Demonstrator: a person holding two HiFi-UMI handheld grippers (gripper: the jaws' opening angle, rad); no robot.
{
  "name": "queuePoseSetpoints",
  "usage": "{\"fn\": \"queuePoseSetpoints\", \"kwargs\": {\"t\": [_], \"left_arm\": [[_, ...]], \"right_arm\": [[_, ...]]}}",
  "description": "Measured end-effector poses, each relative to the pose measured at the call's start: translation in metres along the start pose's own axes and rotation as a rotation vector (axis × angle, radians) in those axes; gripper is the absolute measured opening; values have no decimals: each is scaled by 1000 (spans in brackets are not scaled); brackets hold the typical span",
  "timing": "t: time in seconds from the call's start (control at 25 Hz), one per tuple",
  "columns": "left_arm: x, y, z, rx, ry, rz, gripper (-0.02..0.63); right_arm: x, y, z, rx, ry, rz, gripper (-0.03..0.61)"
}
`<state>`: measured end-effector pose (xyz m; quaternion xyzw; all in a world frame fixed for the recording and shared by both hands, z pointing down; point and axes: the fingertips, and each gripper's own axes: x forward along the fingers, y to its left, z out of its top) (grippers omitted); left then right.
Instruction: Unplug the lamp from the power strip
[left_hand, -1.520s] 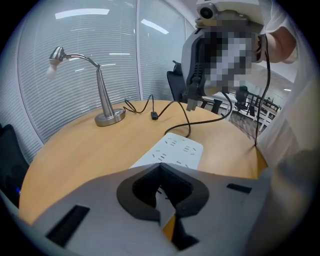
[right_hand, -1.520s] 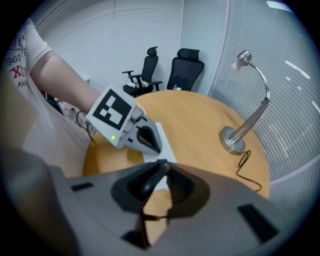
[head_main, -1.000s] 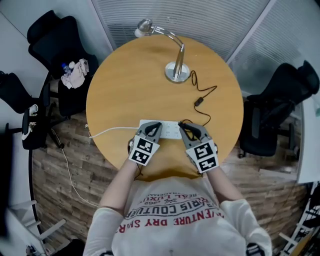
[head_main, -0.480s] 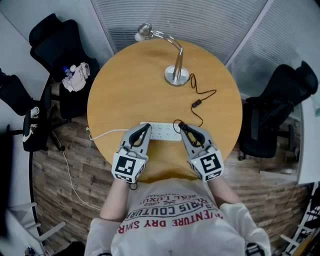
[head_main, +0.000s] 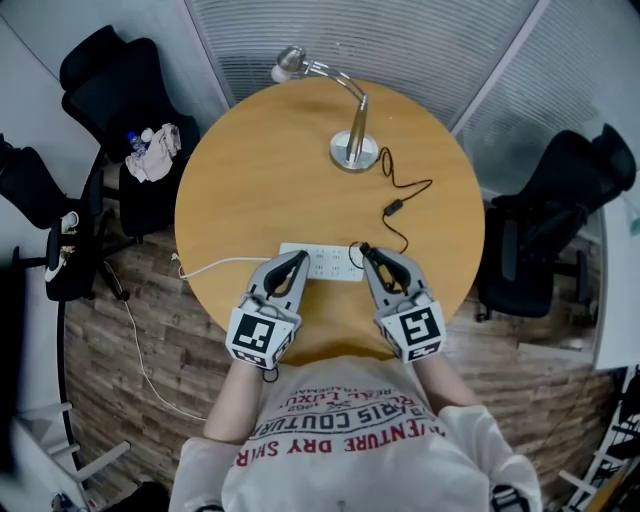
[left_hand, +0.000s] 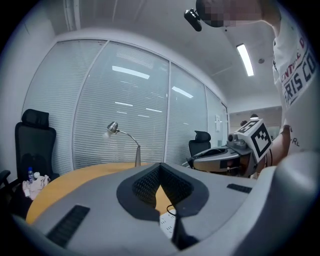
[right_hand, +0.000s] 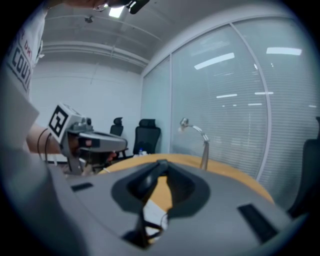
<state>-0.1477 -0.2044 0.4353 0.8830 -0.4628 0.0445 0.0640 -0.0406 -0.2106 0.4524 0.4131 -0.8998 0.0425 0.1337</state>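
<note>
One table (head_main: 250, 170) carries the strip (head_main: 325, 262), long axis crosswise; lamp (head_main: 353, 148) stands well beyond it. Left gripper (head_main: 297, 259), jaws together and empty, hangs over the strip's left end. Right gripper (head_main: 367, 251), over its right end, clamps the plug (right_hand: 150, 180), apparently clear of the socket.

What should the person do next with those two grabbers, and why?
Probably carry the right gripper a little to the side and lay the plug on bare table. Its jaws look shut on the plug, which seems to be out of the strip, with the cord trailing. The left gripper is shut and empty.
</note>
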Motion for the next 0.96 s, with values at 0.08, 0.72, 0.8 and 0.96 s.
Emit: {"fn": "queuePoseSetpoints", "kwargs": {"t": [0.08,0.72,0.8,0.96], "left_arm": [[-1,1,1,-6,-4,4,25],[3,-4,1,-14,-9,-1,25],[3,-5,0,-10,-1,-3,25],[4,-4,-2,-6,11,-2,25]], "right_arm": [[0,1,-1,-2,3,3,74],[1,-1,-3,-7,6,-24,74],[1,-2,-4,-3,9,-28,74],[3,-4,-5,13,10,-38,74]]}}
